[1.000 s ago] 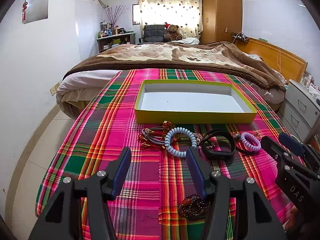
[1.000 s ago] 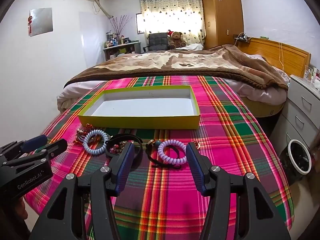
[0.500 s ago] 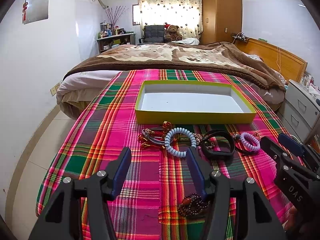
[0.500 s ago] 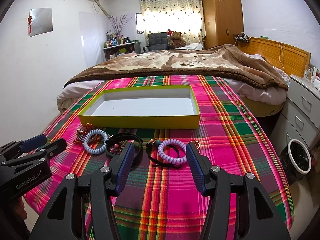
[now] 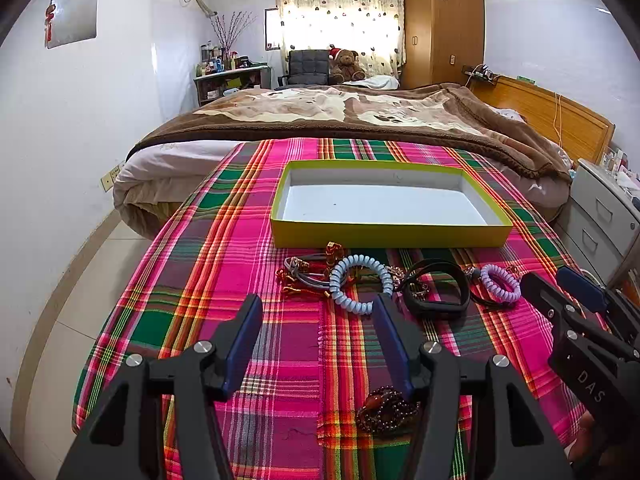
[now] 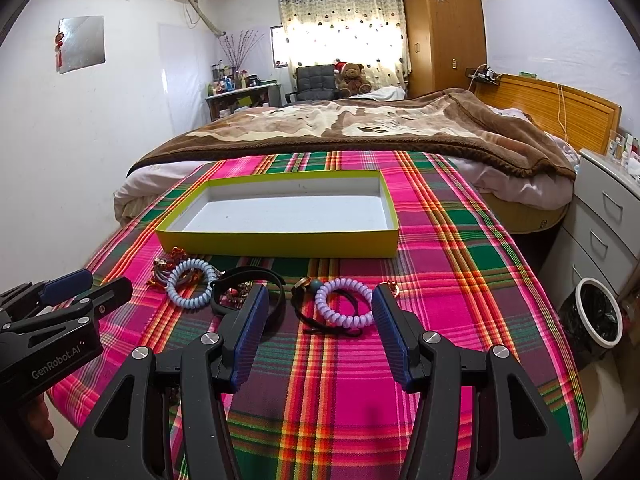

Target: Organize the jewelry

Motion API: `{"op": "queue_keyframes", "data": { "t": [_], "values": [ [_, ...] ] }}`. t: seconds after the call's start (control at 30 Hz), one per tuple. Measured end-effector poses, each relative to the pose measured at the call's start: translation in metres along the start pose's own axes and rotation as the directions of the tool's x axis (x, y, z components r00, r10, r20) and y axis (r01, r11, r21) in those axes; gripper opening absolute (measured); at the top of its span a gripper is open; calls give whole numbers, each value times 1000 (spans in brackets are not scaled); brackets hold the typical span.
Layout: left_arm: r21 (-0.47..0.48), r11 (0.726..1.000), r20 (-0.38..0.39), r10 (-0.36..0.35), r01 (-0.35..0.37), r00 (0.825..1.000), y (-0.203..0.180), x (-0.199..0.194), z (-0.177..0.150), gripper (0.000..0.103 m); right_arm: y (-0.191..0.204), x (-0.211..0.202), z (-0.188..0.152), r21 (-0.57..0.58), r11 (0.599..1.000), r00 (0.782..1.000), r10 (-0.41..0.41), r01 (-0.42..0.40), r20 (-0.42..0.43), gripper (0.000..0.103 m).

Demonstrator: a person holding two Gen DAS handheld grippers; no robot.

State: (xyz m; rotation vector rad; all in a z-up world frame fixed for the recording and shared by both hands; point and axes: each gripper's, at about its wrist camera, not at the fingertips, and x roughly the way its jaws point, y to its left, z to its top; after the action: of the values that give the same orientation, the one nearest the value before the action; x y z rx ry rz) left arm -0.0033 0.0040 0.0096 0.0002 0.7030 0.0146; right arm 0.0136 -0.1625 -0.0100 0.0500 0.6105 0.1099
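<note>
Both tools released: left tool point(image 5: 316, 322), right tool point(image 6: 316, 312) over purple coil point(image 6: 343, 303). Risk: black cord point(image 6: 320, 322) tangled under coil drags along toward tray point(image 6: 280, 236).

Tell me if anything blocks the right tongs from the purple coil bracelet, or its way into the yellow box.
Nothing visible does. The right tongs are open, with the purple coil bracelet ahead of them, lying over a black hair tie. Only bare cloth separates it from the yellow box.
</note>
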Motion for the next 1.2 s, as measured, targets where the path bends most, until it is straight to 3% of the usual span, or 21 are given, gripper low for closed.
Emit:
{"op": "queue_keyframes", "data": {
  "t": [1.2],
  "values": [
    [5, 1000, -9, -21, 21, 1000, 1, 0, 1, 59, -2, 3, 1, 4, 1000, 1000, -5, 5, -6, 54]
  ]
}}
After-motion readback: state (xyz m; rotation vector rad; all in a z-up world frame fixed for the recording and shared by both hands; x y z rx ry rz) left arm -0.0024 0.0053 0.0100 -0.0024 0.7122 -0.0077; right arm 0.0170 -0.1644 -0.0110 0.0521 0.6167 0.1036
